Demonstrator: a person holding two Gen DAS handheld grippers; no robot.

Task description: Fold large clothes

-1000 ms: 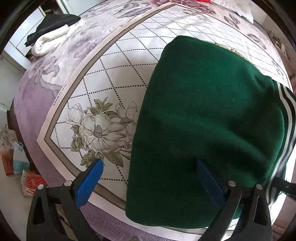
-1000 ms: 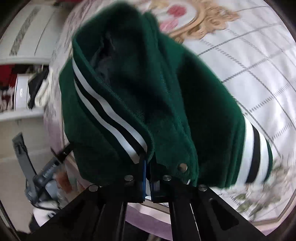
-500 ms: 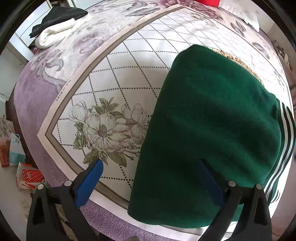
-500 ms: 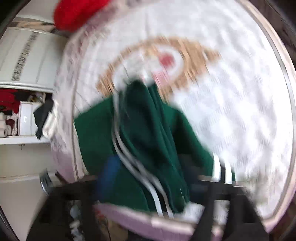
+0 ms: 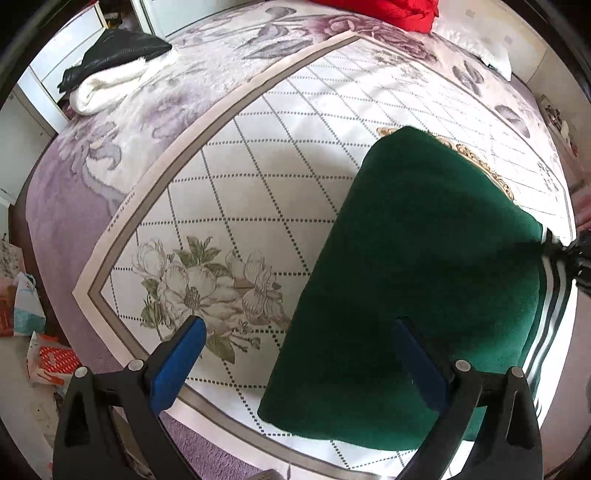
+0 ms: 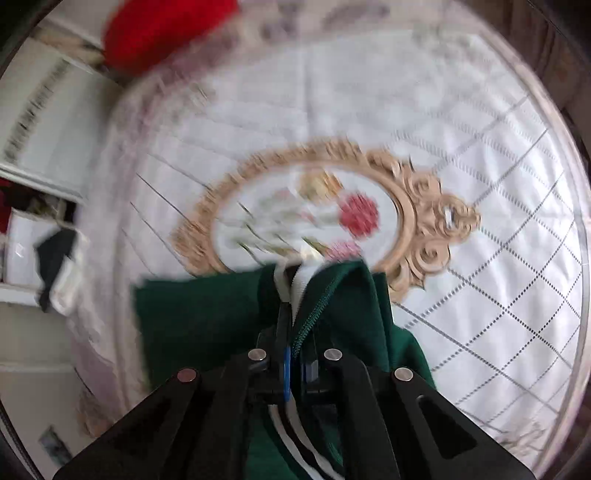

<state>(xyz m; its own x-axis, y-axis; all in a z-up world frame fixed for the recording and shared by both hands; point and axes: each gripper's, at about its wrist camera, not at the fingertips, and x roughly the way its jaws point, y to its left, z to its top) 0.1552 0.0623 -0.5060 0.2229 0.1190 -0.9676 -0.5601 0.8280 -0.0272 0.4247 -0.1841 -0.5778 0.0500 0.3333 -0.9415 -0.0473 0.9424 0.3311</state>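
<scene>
At the bed's (image 5: 258,166) near edge, mid-fold: right gripper (image 6: 293,365) jaws, just closed, clamped on green jacket (image 6: 207,317) hem; left gripper (image 5: 298,326) jaws apart, empty. Next, probably: carry hem across.

The right gripper (image 6: 293,373) was clamped on the striped edge of the green jacket (image 6: 207,321), its jaws having just closed onto the cloth. The jacket lay on a white bedspread (image 6: 480,184) beside a gold oval medallion (image 6: 424,221). A red cushion (image 6: 166,29) sat blurred at top left.
</scene>
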